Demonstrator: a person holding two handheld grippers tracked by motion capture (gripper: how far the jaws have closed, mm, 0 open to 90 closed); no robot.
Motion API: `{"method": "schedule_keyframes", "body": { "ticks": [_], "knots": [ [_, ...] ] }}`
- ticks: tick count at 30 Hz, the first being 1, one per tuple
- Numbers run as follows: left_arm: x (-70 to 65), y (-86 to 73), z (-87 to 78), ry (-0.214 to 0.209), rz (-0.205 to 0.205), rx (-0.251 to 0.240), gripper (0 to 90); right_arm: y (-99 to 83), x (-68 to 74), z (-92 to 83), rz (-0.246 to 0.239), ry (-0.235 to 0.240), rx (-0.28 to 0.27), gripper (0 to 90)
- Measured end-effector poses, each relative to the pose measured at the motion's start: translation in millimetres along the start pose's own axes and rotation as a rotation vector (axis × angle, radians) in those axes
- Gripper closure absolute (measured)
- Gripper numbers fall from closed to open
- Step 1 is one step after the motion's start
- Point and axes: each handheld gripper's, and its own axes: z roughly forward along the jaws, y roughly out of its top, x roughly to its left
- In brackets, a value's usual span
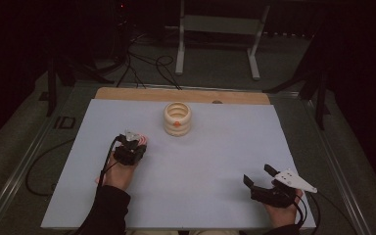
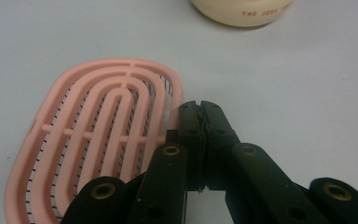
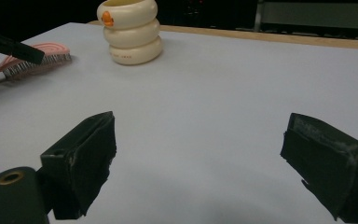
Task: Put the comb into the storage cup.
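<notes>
On the white surface (image 1: 215, 156) sit one cream ringed holder (image 1: 177, 118) at 12 o'clock and one pink brush (image 2: 98, 144) at 9 o'clock. Left tool (image 2: 199, 109) has its jaws pressed together, touching the brush's rim. Right tool (image 1: 258, 175), at 5 o'clock, is spread wide, holding nothing. Red lettering on the holder is unreadable.
</notes>
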Motion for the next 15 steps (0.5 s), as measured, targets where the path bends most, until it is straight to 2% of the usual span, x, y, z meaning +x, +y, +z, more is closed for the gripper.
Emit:
{"method": "schedule_keyframes", "body": {
  "ticks": [4,9,12,15],
  "knots": [
    [1.5,0.0,-0.4,0.009,-0.011,0.001,88.3,-0.1,0.4,0.1,-0.003,-0.001,0.001,9.3],
    [-1.2,0.6,-8.3,-0.016,-0.002,-0.037,84.5,-0.2,0.0,0.2,-0.001,0.002,0.000,9.3],
    [-2.0,0.4,-14.4,-0.037,-0.005,-0.065,72.4,-0.2,0.1,0.1,-0.002,0.003,-0.002,9.3],
    [-4.2,-0.9,-22.5,-0.042,0.020,-0.114,55.8,-0.1,0.0,-0.2,-0.002,0.007,-0.004,9.3]
  ]
}}
